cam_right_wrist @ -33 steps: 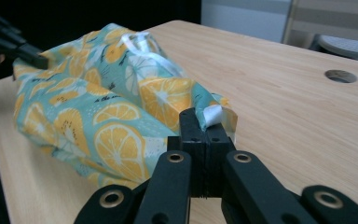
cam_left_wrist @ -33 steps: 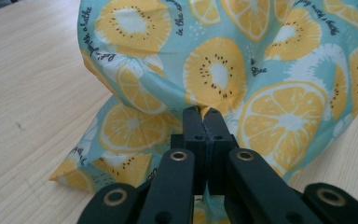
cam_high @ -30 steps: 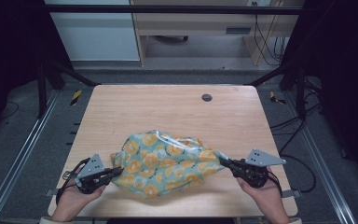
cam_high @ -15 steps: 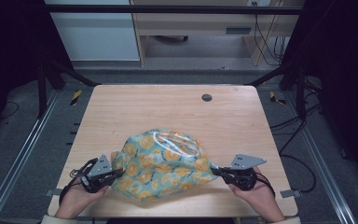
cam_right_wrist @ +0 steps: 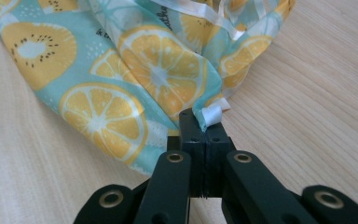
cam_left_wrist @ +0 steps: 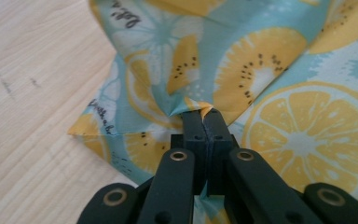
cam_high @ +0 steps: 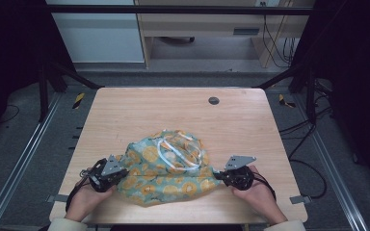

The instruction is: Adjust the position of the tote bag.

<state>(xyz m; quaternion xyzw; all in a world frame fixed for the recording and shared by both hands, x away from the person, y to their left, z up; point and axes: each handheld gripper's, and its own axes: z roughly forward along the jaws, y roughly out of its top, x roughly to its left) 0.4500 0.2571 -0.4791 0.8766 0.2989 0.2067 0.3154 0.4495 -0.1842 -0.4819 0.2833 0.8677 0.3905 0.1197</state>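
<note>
- Both claws have pulled back toward the near edge since a second ago, and the cloth (cam_high: 166, 166) has bunched into a rounder heap, less stretched out sideways than it was.
- Surface is a light wood-grain bench (cam_high: 173, 110) with rounded corners and a small dark round cap (cam_high: 214, 100) near the far edge. It sits on a grey floor with metal rails either side; dark frame posts, some cables on the right, and pale cabinets behind.
- Cloth lies on the near half of the bench, between the two claws.
- Writing: there's small dark cursive script printed on the cloth in the left gripper view, near the top and along the left fold. Too small and curved for me to read.
- Cloth is thin, smooth-looking fabric, teal with orange and lemon slices and kiwi-style slices with black seeds. White ribbon-like trim (cam_high: 173, 149) loops across the top of the heap.
- Left claw (cam_left_wrist: 204, 116) is pinched tight on a puckered fold of the cloth, fabric gathered right at the tips.
- Right claw (cam_right_wrist: 200, 119) is clamped on a cloth corner, with a bit of white ribbon curling out at the tips.
- Hands (cam_high: 84, 199) come in from the bottom, pale sleeves just showing.
</note>
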